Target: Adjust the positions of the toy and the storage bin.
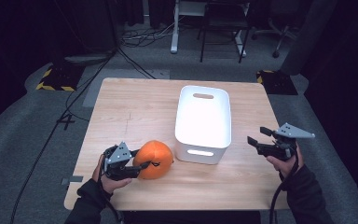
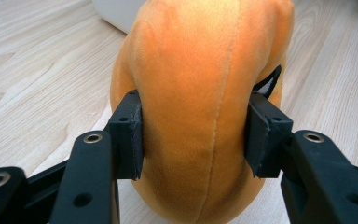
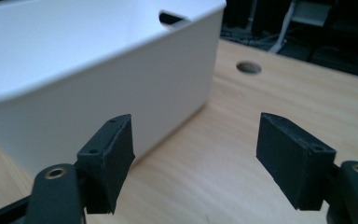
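One orange plush toy (image 1: 154, 159) sits near left on the table (image 1: 135, 109), clamped in your left gripper (image 1: 142, 166) but not lifted, probably. Your right gripper (image 1: 256, 140) hangs apart, empty, beside the white bin (image 1: 203, 122); the transfer remains.

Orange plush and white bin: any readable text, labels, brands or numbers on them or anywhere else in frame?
None readable.
Orange plush toy: no text; a small black tag or stitching at its side shows no letters.
White bin: plain, no label or brand.
Wooden table: no markings that read as text.
Left gripper and right gripper: black jaws with screw holes, no print.
Yellow-black hazard stripes on the floor: a pattern, no words.
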{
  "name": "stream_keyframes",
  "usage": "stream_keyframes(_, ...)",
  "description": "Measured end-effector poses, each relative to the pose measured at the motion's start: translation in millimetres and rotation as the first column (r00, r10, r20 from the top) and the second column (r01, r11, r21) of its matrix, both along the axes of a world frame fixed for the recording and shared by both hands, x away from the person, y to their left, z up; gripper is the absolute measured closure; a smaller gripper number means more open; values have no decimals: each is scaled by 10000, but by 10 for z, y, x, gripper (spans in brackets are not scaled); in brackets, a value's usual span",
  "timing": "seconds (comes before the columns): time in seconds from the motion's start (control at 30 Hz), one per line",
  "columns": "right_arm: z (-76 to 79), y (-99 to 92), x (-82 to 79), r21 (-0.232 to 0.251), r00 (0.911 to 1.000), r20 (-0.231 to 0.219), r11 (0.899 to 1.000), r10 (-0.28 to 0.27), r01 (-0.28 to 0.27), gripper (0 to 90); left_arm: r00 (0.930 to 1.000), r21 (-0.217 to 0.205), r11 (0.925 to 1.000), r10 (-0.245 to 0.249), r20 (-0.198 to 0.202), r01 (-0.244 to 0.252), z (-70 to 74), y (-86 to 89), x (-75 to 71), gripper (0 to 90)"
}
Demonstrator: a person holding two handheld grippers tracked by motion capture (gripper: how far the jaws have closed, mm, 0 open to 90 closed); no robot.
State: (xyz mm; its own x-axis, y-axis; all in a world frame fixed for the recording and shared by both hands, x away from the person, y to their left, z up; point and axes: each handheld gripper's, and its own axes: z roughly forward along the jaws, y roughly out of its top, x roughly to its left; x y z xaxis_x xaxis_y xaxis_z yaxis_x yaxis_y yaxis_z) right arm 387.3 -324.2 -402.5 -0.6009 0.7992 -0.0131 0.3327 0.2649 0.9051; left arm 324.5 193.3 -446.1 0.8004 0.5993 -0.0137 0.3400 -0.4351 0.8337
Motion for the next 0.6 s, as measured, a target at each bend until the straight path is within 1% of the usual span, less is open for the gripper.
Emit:
stream_keyframes(0.03, 82, 70, 52, 63, 9998, 161, 9999, 87, -88, 279, 10000, -11, 10000, -13, 6, 13, -3, 2, 0, 478)
stream_keyframes(0.07, 82, 70, 52, 63, 9998, 161, 9999, 87, -88, 279, 10000, -11, 10000, -13, 6, 13, -3, 2, 0, 479)
stream_keyframes(0.1, 198, 191, 134, 370, 9996, 269, 9992, 129, -139, 294, 10000, -157, 9999, -18, 38, 19, -13, 3, 5, 479)
stream_keyframes(0.13, 198, 191, 134, 370, 9996, 269, 9992, 129, -139, 294, 10000, -157, 9999, -18, 38, 19, -13, 3, 5, 479)
stream_keyframes(0.17, 233, 231, 161, 309, 9993, 308, 9993, 205, -214, 295, 10000, -161, 9999, -17, 15, 18, -14, 5, 6, 479)
stream_keyframes(0.2, 324, 350, 235, 332, 9987, 436, 9991, 263, -278, 295, 10000, -168, 9999, -17, 9, 17, -15, 6, 6, 479)
stream_keyframes(0.23, 324, 350, 235, 332, 9987, 436, 9991, 263, -278, 295, 10000, -174, 9998, -19, 12, 19, -16, 6, 7, 479)
stream_keyframes(0.27, 351, 389, 257, 411, 9989, 403, 9988, 232, -248, 297, 10000, -173, 9998, -29, 17, 30, -16, 5, 6, 479)
stream_keyframes(0.3, 395, 450, 305, 514, 9988, 393, 9982, 291, -311, 302, 10000, -168, 9999, -36, 29, 37, -16, 4, 6, 479)
stream_keyframes(0.33, 432, 524, 357, 515, 9990, 384, 9984, 221, -240, 305, 10000, -169, 9999, -34, 34, 35, -17, 3, 5, 479)
stream_keyframes(0.4, 448, 587, 413, 474, 9994, 268, 9986, 239, -251, 311, 9999, -121, 9999, -99, 68, 100, -18, 3, 4, 479)
stream_keyframes(0.43, 451, 628, 443, 365, 9996, 169, 9991, 216, -222, 313, 9999, -137, 9999, -99, 85, 100, -18, 0, 2, 479)
stream_keyframes(0.5, 442, 700, 496, -104, 9998, 188, 9999, 117, -115, 339, 9999, -142, 9998, -106, 100, 107, -20, -4, -2, 479)
stream_keyframes(0.53, 442, 700, 496, -104, 9998, 188, 9999, 117, -115, 339, 9999, -142, 9998, -106, 100, 107, -20, -4, -2, 479)
stream_keyframes(0.57, 411, 759, 559, -304, 9999, 17, 9995, -115, 116, 353, 9999, -161, 9998, -115, 97, 117, -22, -5, -4, 478)
stream_keyframes(0.6, 395, 770, 582, -281, 10000, -67, 9996, -43, 41, 378, 9999, -170, 9998, -129, 94, 130, -23, -4, -2, 478)
